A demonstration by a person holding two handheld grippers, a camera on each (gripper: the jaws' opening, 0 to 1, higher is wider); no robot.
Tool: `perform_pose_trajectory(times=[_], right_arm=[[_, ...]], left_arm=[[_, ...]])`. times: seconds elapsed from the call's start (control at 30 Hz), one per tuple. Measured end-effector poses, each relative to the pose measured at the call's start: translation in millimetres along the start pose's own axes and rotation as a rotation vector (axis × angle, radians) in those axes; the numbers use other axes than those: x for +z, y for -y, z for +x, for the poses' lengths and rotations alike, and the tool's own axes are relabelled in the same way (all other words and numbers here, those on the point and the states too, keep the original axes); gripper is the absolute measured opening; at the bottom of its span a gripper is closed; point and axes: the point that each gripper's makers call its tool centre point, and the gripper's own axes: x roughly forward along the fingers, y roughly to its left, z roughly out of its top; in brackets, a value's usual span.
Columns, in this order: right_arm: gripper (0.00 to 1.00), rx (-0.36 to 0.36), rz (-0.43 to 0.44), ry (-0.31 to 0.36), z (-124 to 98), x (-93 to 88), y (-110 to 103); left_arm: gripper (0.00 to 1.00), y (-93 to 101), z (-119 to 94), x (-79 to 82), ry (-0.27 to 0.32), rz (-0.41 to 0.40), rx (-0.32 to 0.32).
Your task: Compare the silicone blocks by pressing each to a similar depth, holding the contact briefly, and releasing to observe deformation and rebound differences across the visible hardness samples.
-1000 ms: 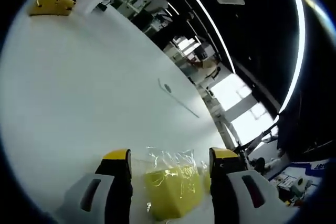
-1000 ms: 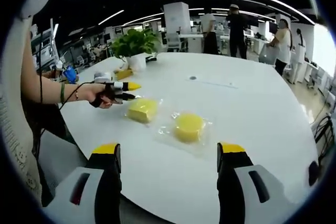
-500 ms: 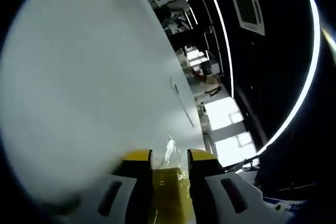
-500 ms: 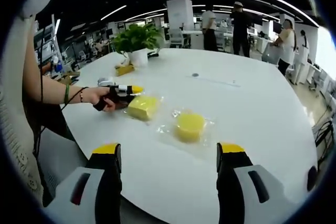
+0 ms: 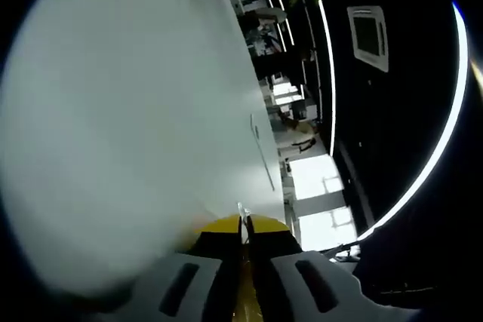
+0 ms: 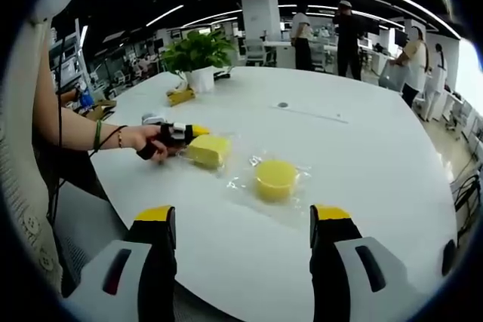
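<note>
In the left gripper view my left gripper [image 5: 243, 224] is squeezed nearly shut on the square yellow silicone block [image 5: 243, 290], of which a thin sliver and a tip of clear wrap show between the jaws. The right gripper view shows that left gripper [image 6: 195, 133], held by a hand [image 6: 143, 141], clamped on the left side of the square block [image 6: 209, 150]. A round yellow block [image 6: 275, 179] in clear wrap lies just right of it. My right gripper [image 6: 241, 220] hangs open above the near table edge, short of both blocks, with nothing between its jaws.
The white table [image 6: 362, 164] stretches far behind the blocks. A potted plant [image 6: 196, 54] and a small yellow object [image 6: 179, 96] stand at the far left. Several people [image 6: 347, 32] stand beyond the table's far end. The person's arm [image 6: 72, 130] reaches in from the left.
My left gripper closed from wide open to nearly shut, squeezing the square block thin. The left view tilted as it did. The right gripper stayed open and almost still.
</note>
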Motion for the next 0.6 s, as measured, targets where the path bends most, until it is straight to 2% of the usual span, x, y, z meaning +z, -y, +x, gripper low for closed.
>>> perform_pose_trajectory(times=[0.13,0.23,0.33,0.4,0.43,0.47,0.6], right_arm=[[0.66,0.005,-0.003,0.003,-0.6,0.2,-1.0],[0.67,0.004,-0.002,0.009,-3.2,0.2,-1.2],[0.66,0.002,-0.001,0.017,-6.3,0.4,-1.5],[0.66,0.003,-0.003,0.022,-8.6,0.0,-2.2],[0.66,0.002,-0.003,0.023,-9.3,-0.1,-2.1],[0.66,0.000,-0.004,0.025,-10.4,-0.3,-2.2],[0.66,0.000,-0.006,0.050,-15.6,3.8,-4.6]], left_arm=[[0.00,7.9,-0.7,-2.6,-0.005,0.020,-0.004],[0.00,14.7,-0.5,-1.9,-0.014,0.116,-0.010],[0.00,27.5,0.4,-1.3,-0.034,0.129,-0.028],[0.00,27.3,0.1,-1.2,-0.056,0.218,-0.002],[0.00,32.5,0.5,-3.1,-0.077,0.289,-0.008],[0.00,36.6,0.4,-5.7,-0.094,0.320,-0.011],[0.00,49.3,-1.4,-10.1,-0.151,0.596,0.022]])
